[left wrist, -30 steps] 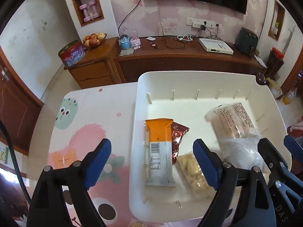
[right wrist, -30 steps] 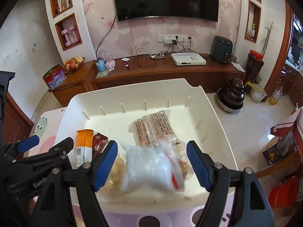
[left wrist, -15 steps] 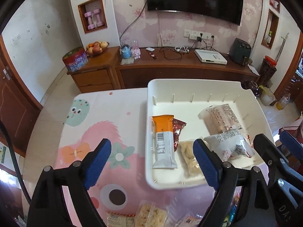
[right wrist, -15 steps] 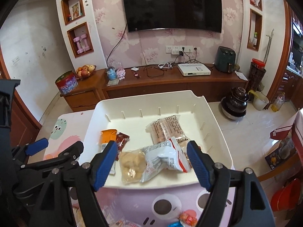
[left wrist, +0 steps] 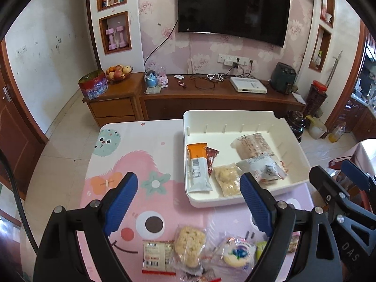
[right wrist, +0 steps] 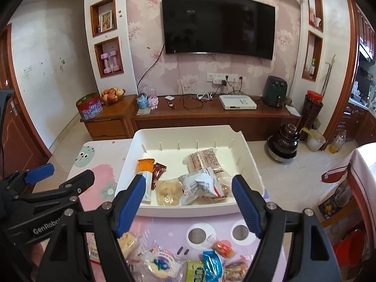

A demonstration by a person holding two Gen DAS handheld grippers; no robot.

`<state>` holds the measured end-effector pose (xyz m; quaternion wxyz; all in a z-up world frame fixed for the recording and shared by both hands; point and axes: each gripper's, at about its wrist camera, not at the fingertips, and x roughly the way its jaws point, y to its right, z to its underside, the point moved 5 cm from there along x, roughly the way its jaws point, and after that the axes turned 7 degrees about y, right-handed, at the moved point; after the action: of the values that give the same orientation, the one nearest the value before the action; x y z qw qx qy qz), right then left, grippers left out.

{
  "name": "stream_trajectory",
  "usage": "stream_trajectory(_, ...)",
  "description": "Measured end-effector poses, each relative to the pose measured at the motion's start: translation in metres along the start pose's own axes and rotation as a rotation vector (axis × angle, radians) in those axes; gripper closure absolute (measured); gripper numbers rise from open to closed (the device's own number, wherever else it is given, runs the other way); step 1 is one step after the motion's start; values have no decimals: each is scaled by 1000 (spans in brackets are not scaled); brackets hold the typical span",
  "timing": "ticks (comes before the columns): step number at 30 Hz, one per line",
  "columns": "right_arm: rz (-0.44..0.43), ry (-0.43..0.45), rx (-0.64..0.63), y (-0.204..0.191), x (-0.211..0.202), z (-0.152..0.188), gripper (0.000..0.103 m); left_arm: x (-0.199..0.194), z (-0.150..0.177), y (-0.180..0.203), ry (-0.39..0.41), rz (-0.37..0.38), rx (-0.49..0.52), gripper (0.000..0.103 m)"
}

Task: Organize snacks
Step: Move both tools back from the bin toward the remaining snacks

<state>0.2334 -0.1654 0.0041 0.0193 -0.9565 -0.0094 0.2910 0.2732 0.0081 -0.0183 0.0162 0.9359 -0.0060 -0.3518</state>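
A white tray point(left wrist: 296, 145) point(right wrist: 251, 162) on the pink table holds an orange-and-white bar point(left wrist: 197, 169) point(right wrist: 145, 171), a dark red packet point(left wrist: 212, 159), a pale cookie bag point(left wrist: 226, 179) point(right wrist: 168, 191), a white crumpled bag point(left wrist: 263, 166) point(right wrist: 202, 185) and a clear printed bag point(left wrist: 255, 144). Loose snacks lie near me: a rice cake point(left wrist: 189, 243), a blueberry packet point(left wrist: 237, 253) point(right wrist: 162, 264), a blue packet point(right wrist: 211, 264). My left gripper point(left wrist: 188, 203) and right gripper point(right wrist: 188, 203) are both open and empty, held back above the loose snacks.
A cartoon-printed pink cloth point(left wrist: 141, 162) covers the table. Behind stands a wooden TV cabinet point(left wrist: 211, 96) with a fruit bowl point(left wrist: 117, 71) and a red tin point(left wrist: 92, 87). A dark pot point(right wrist: 284, 144) and bottles sit on the floor to the right.
Both grippers have pulled back and up from the tray. The white bag lies in the tray, released. The loose snacks at the table's near edge have come into view.
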Motion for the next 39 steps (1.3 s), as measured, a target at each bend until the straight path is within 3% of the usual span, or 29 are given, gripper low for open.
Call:
stream_trajectory(14,57,120,-82,0,-70,7,27,-71,34,-5,93,48,2,15)
stream_trajectory(23,13,149,-89,0,-85,24,27,-90,57,-4,132,53,24,14)
stream_trajectory(27,-20,134,-115,0,-85,45,27,-86,68,-1,129,41,48,12)
stream_trajectory(34,-62,12,-94,21,-58,85,27,-71,99,3,115,25,73,12)
stream_trajectory(39,-71,-86,-47,49,-33,115,27,-46,125,4,57,21,115,12)
